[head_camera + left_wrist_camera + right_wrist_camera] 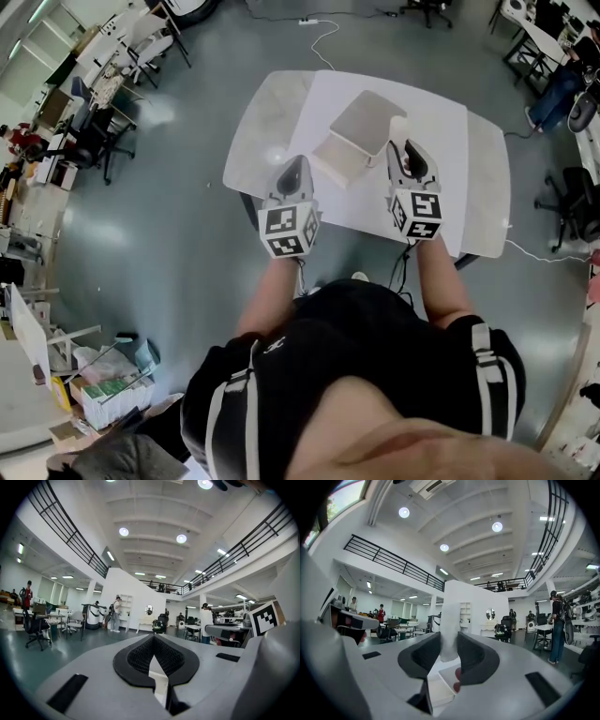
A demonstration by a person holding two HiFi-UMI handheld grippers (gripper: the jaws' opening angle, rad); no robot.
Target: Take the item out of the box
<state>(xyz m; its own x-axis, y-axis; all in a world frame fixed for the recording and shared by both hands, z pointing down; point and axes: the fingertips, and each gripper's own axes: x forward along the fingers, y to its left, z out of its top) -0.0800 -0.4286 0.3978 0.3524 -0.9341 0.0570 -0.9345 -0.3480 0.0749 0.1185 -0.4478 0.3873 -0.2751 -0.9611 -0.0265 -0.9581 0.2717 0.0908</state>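
An open white box (pixel 339 159) lies on the white table (pixel 441 187), its lid (pixel 367 117) folded back on the far side. My right gripper (pixel 401 142) is at the box's right edge, shut on a white strip-like item (pixel 398 126) that stands up between its pads. In the right gripper view the white item (pixel 450 620) fills the gap of the right gripper (pixel 449 639), and the box (pixel 440 691) shows below with a small reddish thing (pixel 457 679) in it. My left gripper (pixel 293 163) rests at the box's left side with its tips together. Under the left gripper (pixel 153 638) a bit of white box (pixel 160 682) shows.
The table's near edge (pixel 375 234) runs just in front of both grippers. A cable (pixel 548 255) trails over the grey floor at the right, near office chairs (pixel 572 202). More chairs and desks (pixel 103 141) stand at the left. People stand far off in the hall (pixel 115 613).
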